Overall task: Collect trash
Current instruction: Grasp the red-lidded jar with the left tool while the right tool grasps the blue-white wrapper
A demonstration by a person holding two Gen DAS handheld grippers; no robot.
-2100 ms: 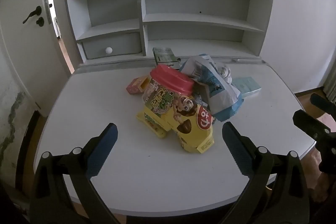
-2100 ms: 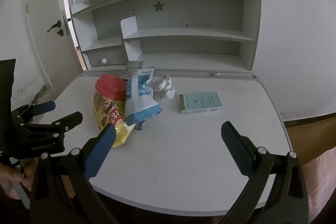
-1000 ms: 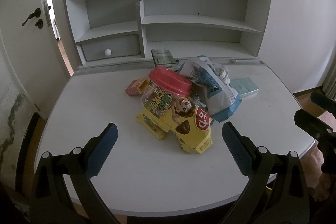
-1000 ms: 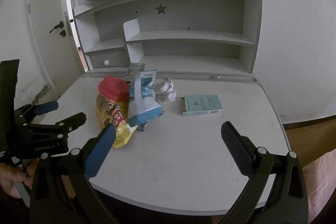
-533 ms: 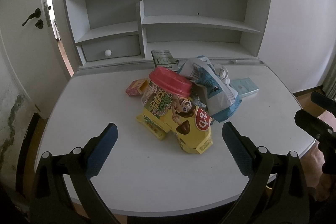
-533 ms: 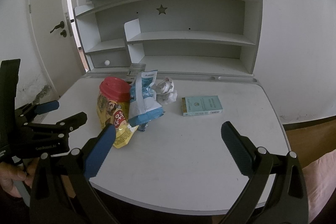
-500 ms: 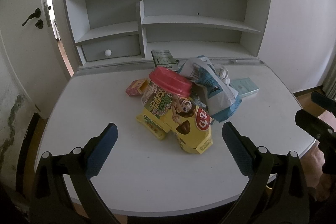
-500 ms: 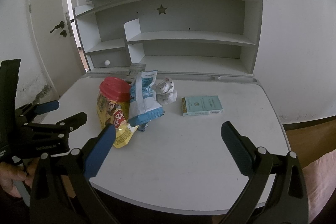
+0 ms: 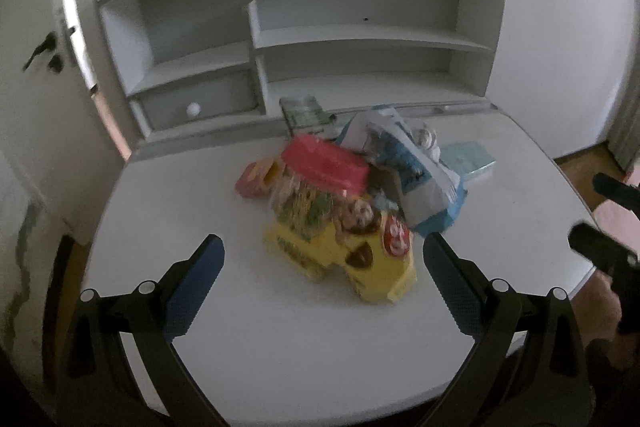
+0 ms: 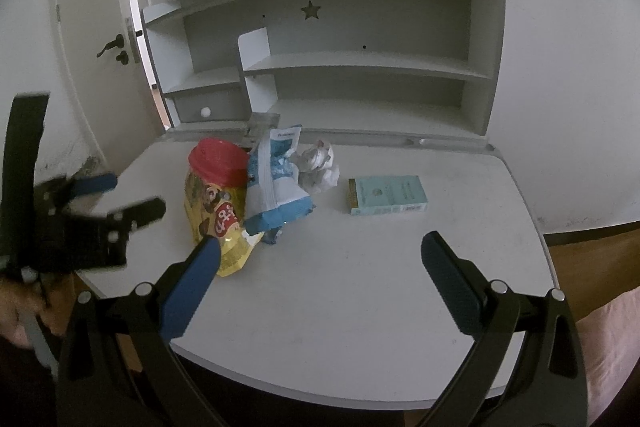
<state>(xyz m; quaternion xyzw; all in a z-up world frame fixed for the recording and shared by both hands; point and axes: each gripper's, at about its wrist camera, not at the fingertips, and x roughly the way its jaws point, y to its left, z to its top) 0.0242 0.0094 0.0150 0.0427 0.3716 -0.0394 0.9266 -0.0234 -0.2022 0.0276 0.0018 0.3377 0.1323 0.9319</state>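
Several pieces of trash sit heaped mid-bench: a red-lidded snack jar (image 10: 218,163) leaning on a yellow snack bag (image 9: 360,259), a blue-and-white pouch (image 10: 276,183) against them, a crumpled paper wad (image 10: 318,167) just behind, and a pale teal box (image 10: 386,195) apart to the right on the bench (image 10: 340,307). My left hand-held gripper (image 9: 322,275) hovers short of the yellow bag, jaws wide and empty; my right hand-held gripper (image 10: 320,275) is equally wide, facing bare surface. I'd take the loose bag first, low and square, so the jar doesn't topple.
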